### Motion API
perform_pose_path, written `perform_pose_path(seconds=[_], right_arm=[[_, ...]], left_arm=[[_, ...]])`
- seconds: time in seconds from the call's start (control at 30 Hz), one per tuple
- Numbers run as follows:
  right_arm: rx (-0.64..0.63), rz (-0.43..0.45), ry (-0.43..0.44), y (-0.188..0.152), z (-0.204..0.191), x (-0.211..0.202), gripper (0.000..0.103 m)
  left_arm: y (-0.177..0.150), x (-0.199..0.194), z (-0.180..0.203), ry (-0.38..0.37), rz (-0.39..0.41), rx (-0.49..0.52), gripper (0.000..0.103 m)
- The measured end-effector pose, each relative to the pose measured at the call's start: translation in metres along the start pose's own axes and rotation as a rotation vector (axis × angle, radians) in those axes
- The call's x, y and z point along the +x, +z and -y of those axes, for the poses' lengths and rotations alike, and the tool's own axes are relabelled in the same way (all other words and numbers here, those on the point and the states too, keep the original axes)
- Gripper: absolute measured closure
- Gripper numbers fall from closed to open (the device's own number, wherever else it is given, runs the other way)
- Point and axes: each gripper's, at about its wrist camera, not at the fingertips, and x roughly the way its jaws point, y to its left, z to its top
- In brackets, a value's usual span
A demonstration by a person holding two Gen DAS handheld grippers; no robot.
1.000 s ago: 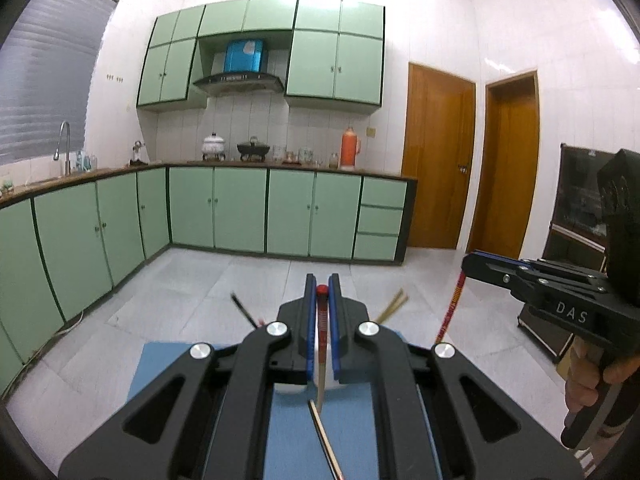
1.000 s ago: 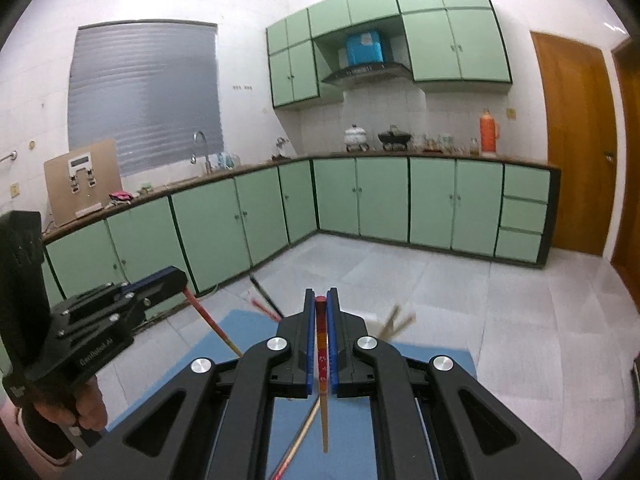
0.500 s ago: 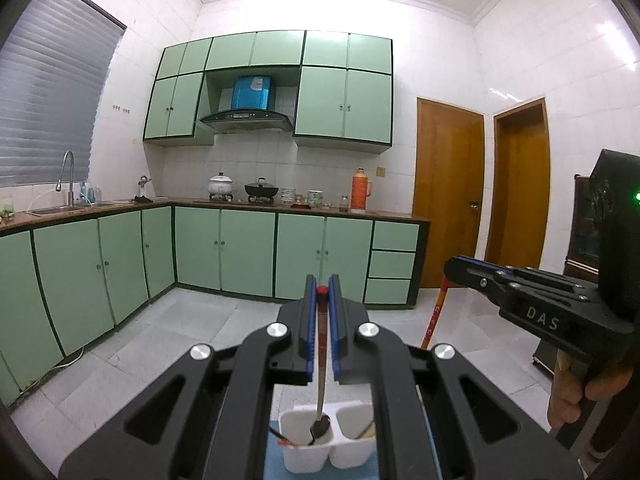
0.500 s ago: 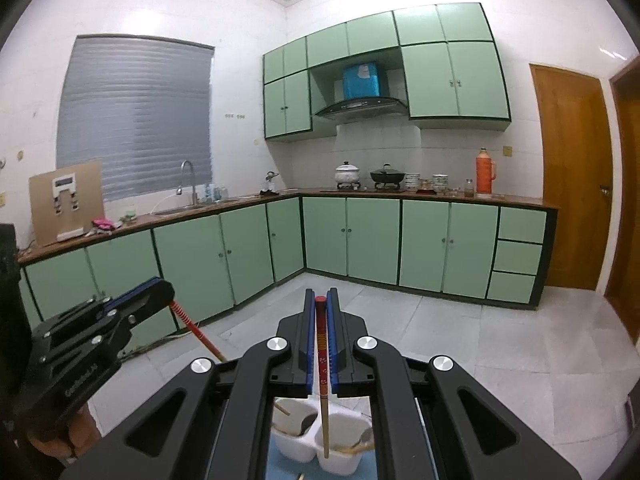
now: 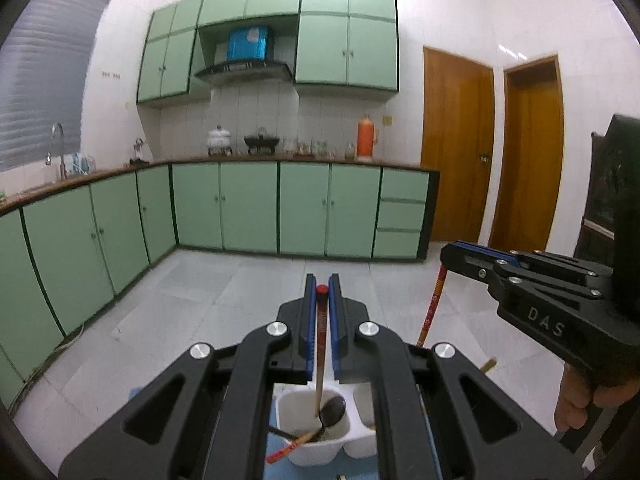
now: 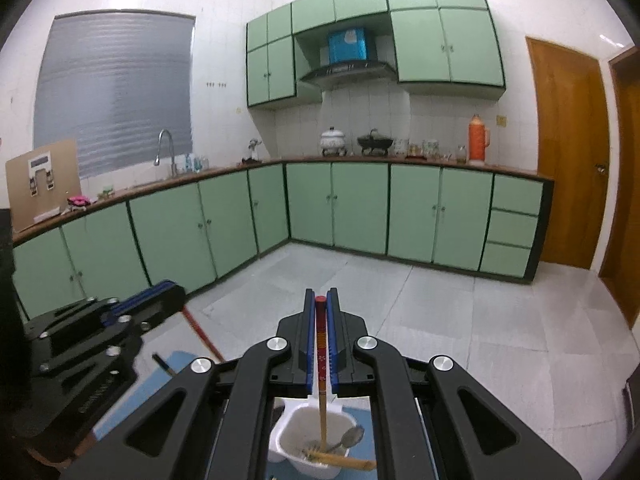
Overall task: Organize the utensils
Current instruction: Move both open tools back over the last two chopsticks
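Chopsticks (image 5: 320, 344) (both gripped) above holder (image 5: 316, 446)

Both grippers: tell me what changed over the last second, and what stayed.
Both grippers tipped up from the blue mat and carried their chopsticks over the white holder. The left gripper now hangs its chopstick into one compartment, the right gripper its chopstick into the other. Unchanged: each gripper stays shut on its chopstick.

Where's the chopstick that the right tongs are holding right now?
In the right wrist view the chopstick sits pinched between the right tongs, hanging straight down with its lower end inside the white utensil holder, beside a spoon.
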Motion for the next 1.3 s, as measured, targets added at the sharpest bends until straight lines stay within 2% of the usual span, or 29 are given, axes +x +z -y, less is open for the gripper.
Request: perform_pose_path(seconds=[0.1,0.2,0.43,0.57,0.73,0.97,1.1,1.3], right_arm=[[0.001,-0.01,-0.006,-0.01,0.002,-0.003,0.089],[0.028,0.004,-0.018,-0.018,0.006,-0.015,0.086],[0.073,0.066,-0.065,-0.05,0.008,-0.066,0.065],[0.096,0.048,-0.077,-0.092,-0.002,-0.094,0.063],[0.122,-0.06,-0.084,-0.155,-0.018,-0.102,0.063],[0.164,-0.263,-0.021,-0.241,-0.044,-0.098,0.063],[0.162,-0.336,0.009,-0.27,-0.059,-0.098,0.063],[0.132,-0.395,0.039,-0.295,-0.08,-0.096,0.066]], left_arm=[[-0.01,0.002,-0.005,-0.006,-0.032,-0.003,0.096],[-0.019,-0.007,-0.011,-0.001,-0.031,-0.015,0.084],[-0.042,-0.048,-0.017,0.016,0.003,-0.019,0.052],[-0.072,-0.077,-0.016,0.027,-0.02,-0.026,0.046],[-0.128,-0.105,-0.016,0.062,-0.106,-0.024,0.045],[-0.208,-0.116,-0.023,0.103,-0.311,-0.008,0.045],[-0.243,-0.122,-0.03,0.118,-0.407,-0.013,0.048],[-0.272,-0.129,-0.034,0.126,-0.477,-0.026,0.057]])
